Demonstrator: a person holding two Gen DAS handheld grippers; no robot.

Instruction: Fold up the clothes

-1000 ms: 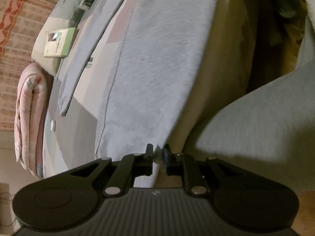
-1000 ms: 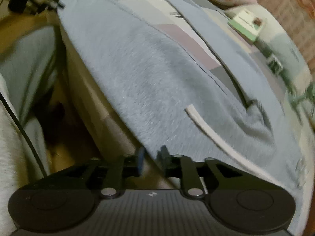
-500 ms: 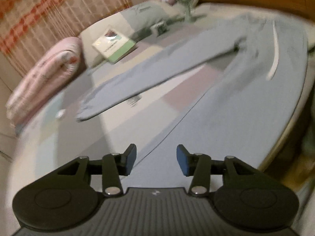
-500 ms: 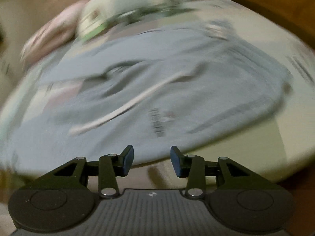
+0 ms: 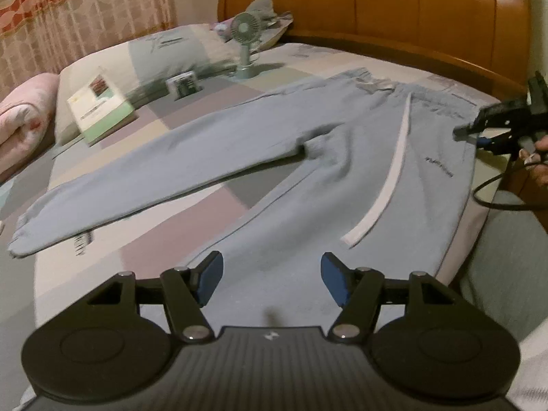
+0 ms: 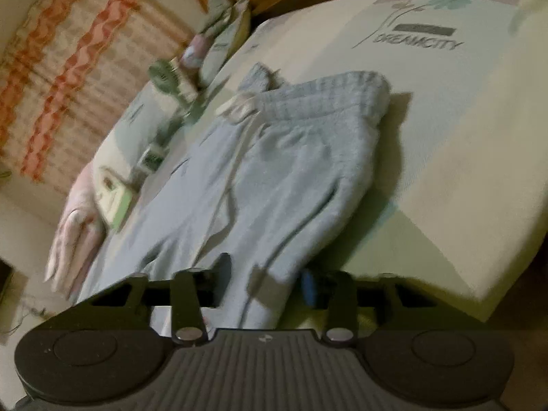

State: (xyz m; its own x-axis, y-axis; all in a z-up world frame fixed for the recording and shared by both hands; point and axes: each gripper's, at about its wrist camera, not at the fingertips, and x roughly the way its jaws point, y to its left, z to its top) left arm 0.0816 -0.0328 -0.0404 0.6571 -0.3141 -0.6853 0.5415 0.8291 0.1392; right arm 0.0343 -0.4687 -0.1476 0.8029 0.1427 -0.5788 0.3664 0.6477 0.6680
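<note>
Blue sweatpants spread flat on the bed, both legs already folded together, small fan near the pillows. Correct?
Not quite: the sweatpants legs are spread apart in a V, not folded together, as the left wrist view shows. They do lie on the bed, and the fan stands near the pillows.

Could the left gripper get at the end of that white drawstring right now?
Probably yes. The left gripper hangs over the sweatpants with jaws opening and nothing between them, and the drawstring end lies bare on the fabric just ahead.

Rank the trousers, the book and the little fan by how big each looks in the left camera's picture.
1. blue trousers, by far
2. book
3. fan, though it stands farther off, so it may only look smaller than the book.
</note>
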